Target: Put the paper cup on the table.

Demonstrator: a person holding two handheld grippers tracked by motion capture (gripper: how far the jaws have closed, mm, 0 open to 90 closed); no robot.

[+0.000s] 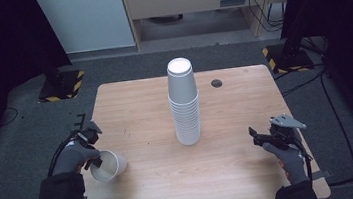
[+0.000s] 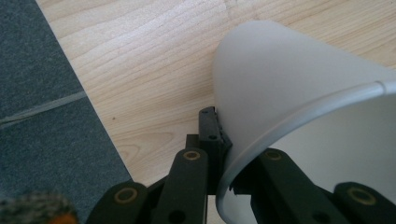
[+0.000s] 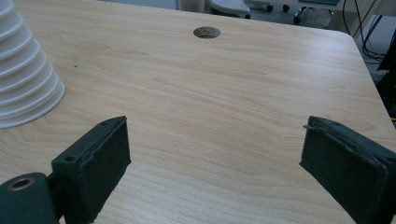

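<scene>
1. The left gripper point(image 1: 96, 161) pinches the rim wall of a white paper cup point(image 1: 107, 165) at the table point(image 1: 140, 108)'s 8 o'clock edge.
2. The right gripper point(image 3: 215, 163) gapes empty at 4 o'clock; bare wood separates it from the cup stack point(image 1: 184, 103).
3. The frame crops the cup's mouth in the left gripper view.

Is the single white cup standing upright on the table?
No, the white cup lies tilted on its side, its wall pinched by the left gripper.
</scene>
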